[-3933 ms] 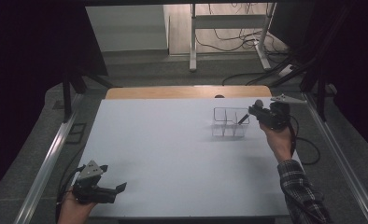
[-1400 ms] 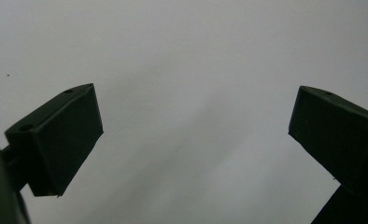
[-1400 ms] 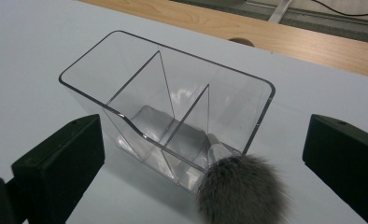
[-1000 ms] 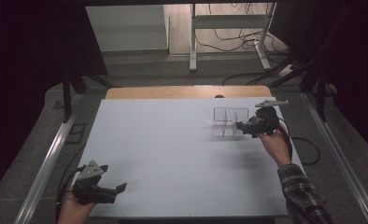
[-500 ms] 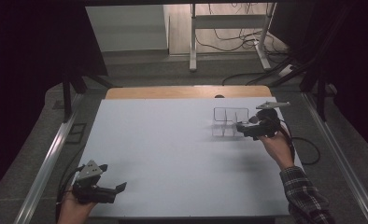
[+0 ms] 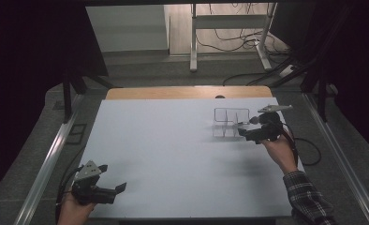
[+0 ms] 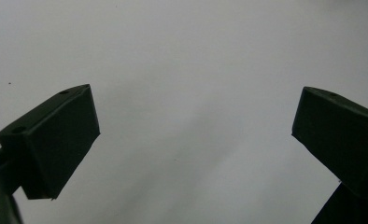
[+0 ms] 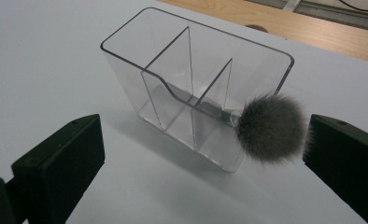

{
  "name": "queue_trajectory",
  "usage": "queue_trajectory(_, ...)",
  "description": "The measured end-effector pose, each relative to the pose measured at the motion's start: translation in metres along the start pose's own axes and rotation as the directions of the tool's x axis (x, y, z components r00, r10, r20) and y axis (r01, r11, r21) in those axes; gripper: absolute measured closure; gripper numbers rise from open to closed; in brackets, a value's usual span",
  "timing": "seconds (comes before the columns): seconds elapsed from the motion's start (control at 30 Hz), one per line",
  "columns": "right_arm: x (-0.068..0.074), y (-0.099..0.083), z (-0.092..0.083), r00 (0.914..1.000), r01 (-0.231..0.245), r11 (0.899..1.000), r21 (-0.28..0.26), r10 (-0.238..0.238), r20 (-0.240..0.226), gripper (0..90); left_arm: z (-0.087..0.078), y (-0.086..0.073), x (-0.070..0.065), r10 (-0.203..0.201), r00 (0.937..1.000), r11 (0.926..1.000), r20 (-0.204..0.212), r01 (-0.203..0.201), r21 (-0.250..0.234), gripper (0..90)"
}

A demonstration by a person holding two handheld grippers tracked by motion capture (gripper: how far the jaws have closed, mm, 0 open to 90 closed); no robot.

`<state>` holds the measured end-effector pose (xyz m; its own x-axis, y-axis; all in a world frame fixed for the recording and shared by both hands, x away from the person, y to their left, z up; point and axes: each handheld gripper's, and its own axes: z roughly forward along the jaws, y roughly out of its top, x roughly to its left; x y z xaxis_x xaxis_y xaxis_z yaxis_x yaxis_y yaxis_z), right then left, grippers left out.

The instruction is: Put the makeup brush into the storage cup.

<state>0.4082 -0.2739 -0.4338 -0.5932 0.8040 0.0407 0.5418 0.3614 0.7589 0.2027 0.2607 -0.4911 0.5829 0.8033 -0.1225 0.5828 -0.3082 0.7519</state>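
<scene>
A clear plastic organizer with several compartments stands upright at the table's far right. In the right gripper view the organizer has a grey fluffy tuft at its near right corner, and a dark stem seems to run from the tuft into a compartment. My right gripper is open just right of the organizer and points at it. Its jaws stand wide, one on each side of the organizer's near face, and the tuft sits just inside the right jaw. My left gripper rests open at the near left corner, with bare table between its jaws.
The white table top ends at a wooden strip along its far edge. Metal rails run along both sides on the floor. Cables and a stand's legs lie beyond the table.
My right gripper has come down and slightly nearer, from above the organizer's right end to level with its near side. The left gripper has stayed put.
</scene>
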Motion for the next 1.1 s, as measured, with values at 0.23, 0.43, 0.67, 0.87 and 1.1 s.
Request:
queue_trajectory(0.23,0.004,-0.003,-0.003,1.0000,-0.001,1.000,0.001,0.001,0.001,0.0,0.001,0.000,-0.001,0.021,0.9998,0.9998,-0.007,-0.021,0.006,1.3)
queue_trajectory(0.43,0.005,-0.005,-0.007,0.9999,-0.014,1.000,-0.010,0.014,-0.010,0.0,0.001,0.000,-0.001,0.022,0.9997,0.9997,-0.008,-0.022,0.008,1.3)
queue_trajectory(0.67,0.004,-0.011,-0.010,0.9998,-0.019,1.000,-0.005,0.019,-0.004,0.0,0.002,0.000,-0.002,0.029,0.9995,0.9994,-0.013,-0.029,0.017,1.4)
queue_trajectory(0.87,0.008,-0.017,-0.011,0.9992,-0.021,1.000,-0.010,0.021,-0.033,0.0,0.001,0.000,-0.002,0.030,0.9994,0.9994,-0.015,-0.030,0.018,1.4)
queue_trajectory(1.1,0.012,-0.023,-0.015,0.9995,-0.009,1.000,-0.012,0.009,-0.029,0.0,0.001,0.000,-0.003,0.031,0.9994,0.9993,-0.015,-0.030,0.019,1.4)
